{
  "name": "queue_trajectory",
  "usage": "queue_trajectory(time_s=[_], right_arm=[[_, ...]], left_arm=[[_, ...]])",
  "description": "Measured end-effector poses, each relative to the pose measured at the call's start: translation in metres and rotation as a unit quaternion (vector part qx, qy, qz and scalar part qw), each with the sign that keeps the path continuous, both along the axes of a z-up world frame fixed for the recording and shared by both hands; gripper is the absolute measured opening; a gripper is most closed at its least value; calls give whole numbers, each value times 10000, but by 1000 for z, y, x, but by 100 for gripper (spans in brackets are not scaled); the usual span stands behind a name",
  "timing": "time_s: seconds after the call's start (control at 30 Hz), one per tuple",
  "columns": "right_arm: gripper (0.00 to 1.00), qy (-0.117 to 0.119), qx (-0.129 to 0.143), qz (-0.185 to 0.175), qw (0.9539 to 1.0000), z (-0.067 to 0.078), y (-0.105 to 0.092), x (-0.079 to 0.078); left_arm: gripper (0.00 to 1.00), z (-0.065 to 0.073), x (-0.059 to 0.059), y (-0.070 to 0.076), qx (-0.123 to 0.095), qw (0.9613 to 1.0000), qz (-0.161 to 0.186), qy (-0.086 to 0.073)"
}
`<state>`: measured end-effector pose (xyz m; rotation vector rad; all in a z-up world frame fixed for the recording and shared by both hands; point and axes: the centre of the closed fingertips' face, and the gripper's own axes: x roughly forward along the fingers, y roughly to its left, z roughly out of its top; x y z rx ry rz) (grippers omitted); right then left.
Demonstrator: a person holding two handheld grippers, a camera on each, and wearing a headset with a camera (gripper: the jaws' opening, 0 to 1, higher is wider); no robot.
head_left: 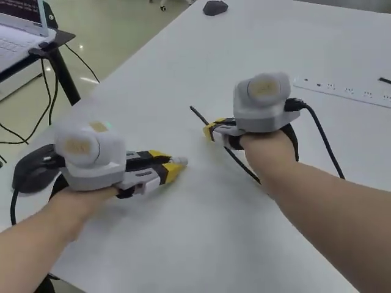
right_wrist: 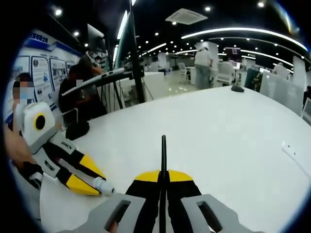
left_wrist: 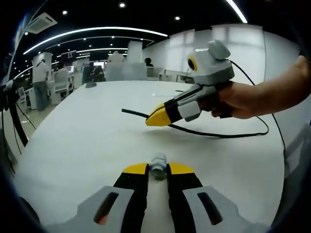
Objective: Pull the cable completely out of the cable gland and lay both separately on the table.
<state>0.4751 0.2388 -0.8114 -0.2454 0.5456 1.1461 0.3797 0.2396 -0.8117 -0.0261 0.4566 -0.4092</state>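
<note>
The cable (left_wrist: 214, 134) is free: my left gripper (left_wrist: 157, 171) clamps the gland (right_wrist: 103, 186), my right gripper (right_wrist: 163, 175) the cable, well apart; laying both on the table (head_left: 201, 232) is left.

Small pale grey plastic cable gland (left_wrist: 158, 164): clamped between jaw tips of left gripper (left_wrist: 157, 171). Thin black cable (right_wrist: 163, 153): free of gland, well apart from it, pinched in right gripper (right_wrist: 163, 175); short end protrudes forward, remainder trails on white table (left_wrist: 87, 141).
</note>
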Motion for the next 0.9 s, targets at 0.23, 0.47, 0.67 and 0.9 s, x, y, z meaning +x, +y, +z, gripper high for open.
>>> queue_trajectory(time_s=[0.23,0.47,0.67,0.9], right_arm=[[0,-138,-229,117,9996,-8,-1,-10],[6,21,-284,23,9996,-9,-8,-13],[31,-53,-404,-112,9991,-4,-32,-12],[87,63,-21,-909,9958,12,-79,-8]], left_arm=[[15,2,2,-1,21,9999,-34,-138],[18,0,4,-3,115,9999,-27,-112],[61,11,1,-6,32,9997,-51,-217],[100,20,-2,-7,33,9999,-12,-138]])
